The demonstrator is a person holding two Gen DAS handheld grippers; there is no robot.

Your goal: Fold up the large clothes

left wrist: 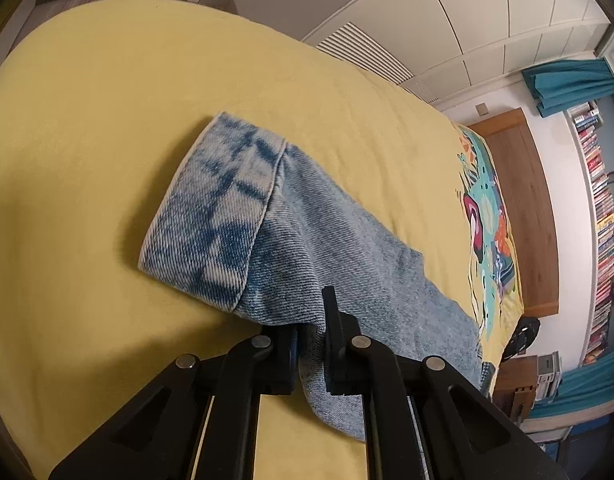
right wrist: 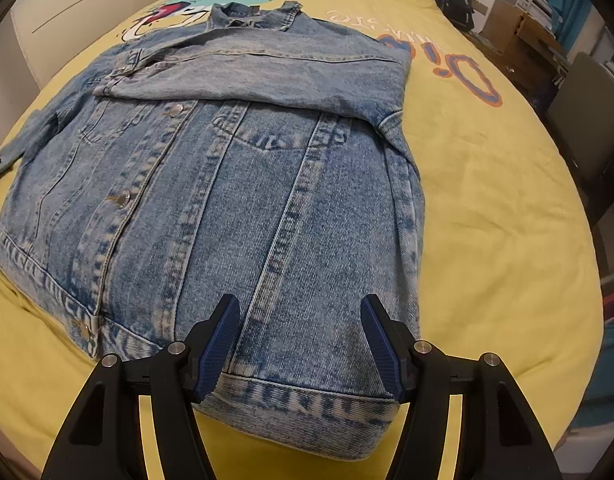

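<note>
A denim jacket [right wrist: 243, 184] lies face up on a bed with a yellow cover [right wrist: 487, 208], collar toward the top of the right wrist view and hem at the bottom. One sleeve is already folded across the chest; the other runs off toward the left edge of that frame.

The cloth looks thick and heavy for clothing. It should hold a crease and slide little on the cover, but a long sleeve will likely sag and drag if lifted from one point. The seams, cuffs and hem band are the firmest places to take hold, and the metal buttons are best avoided.

In the left wrist view the free sleeve [left wrist: 339, 264] stretches from lower centre toward the right, its turned-back cuff [left wrist: 215, 208] resting on the cover at centre left. The left tongs [left wrist: 311, 352] are clamped on a bunched part of this sleeve, just behind the cuff, at the bottom of the frame.

In the right wrist view the right tongs [right wrist: 299, 344] stand apart and hold nothing. They hover over the hem [right wrist: 307, 400] at lower centre, the blue pads [right wrist: 219, 344] straddling a vertical seam; whether they touch the cloth I cannot tell
</note>
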